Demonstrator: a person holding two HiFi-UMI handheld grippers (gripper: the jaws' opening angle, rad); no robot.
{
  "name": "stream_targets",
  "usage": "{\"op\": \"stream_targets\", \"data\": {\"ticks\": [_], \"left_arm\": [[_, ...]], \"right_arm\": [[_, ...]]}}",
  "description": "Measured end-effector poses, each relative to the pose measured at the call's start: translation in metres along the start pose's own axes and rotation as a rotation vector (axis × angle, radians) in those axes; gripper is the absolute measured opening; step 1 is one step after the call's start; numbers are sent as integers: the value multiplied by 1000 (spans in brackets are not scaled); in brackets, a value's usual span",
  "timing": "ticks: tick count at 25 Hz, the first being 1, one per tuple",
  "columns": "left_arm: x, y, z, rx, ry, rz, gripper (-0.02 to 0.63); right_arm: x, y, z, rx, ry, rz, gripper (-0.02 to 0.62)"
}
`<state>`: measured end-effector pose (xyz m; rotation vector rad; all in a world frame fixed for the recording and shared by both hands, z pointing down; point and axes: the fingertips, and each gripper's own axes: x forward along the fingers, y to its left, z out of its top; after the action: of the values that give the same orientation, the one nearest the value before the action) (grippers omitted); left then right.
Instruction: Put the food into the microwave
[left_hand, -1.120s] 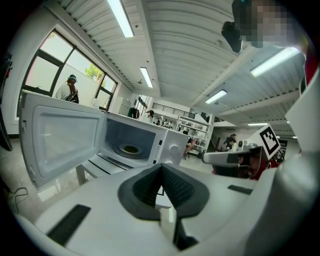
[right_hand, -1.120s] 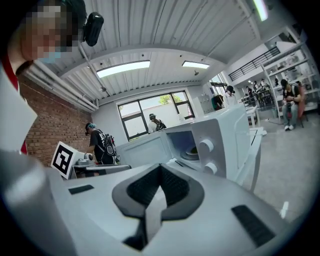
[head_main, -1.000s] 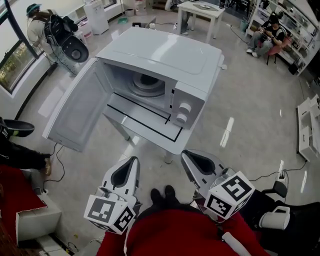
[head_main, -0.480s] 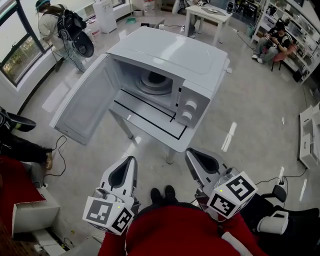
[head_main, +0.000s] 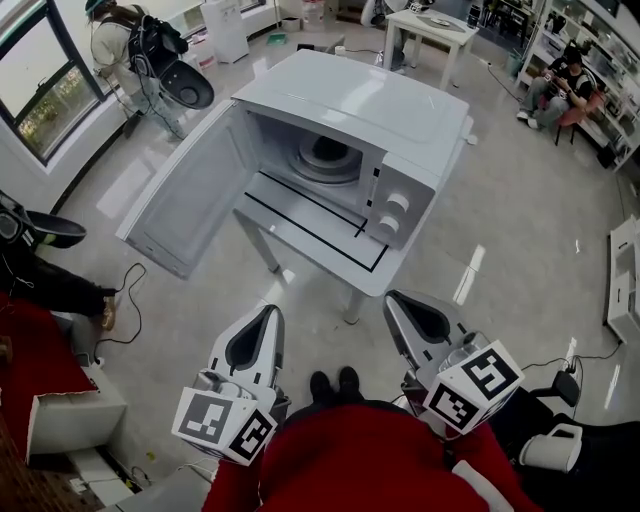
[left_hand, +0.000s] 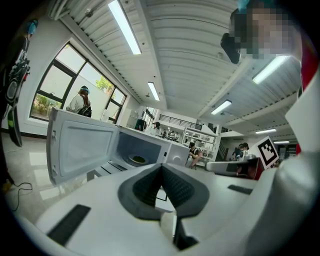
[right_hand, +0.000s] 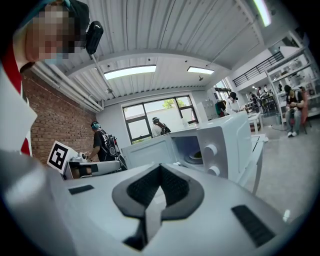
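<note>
My left gripper (head_main: 268, 313) and right gripper (head_main: 396, 299) are closed and empty, short of the worktop's (head_main: 335, 272) near edge. The food (head_main: 326, 151) seems to sit inside the microwave (head_main: 400, 100) already, and only the open door (head_main: 190, 200) looks left.

Microwave (head_main: 360, 105) stands on table (head_main: 312, 228), door (head_main: 190, 200) open leftward.

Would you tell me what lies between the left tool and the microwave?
Bare floor, then the table's front strip before the microwave; the head view shows it.

Smooth white microwave (head_main: 360, 100), glossy floor (head_main: 520, 230)
</note>
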<state>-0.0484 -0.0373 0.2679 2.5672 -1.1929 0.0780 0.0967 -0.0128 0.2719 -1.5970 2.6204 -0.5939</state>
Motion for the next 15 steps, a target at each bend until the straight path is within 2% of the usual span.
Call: {"op": "stream_targets", "data": {"ticks": [15], "left_arm": [[1, -3, -3, 16, 7, 0, 8]], "right_arm": [[-1, 0, -2, -6, 1, 3, 12]]}}
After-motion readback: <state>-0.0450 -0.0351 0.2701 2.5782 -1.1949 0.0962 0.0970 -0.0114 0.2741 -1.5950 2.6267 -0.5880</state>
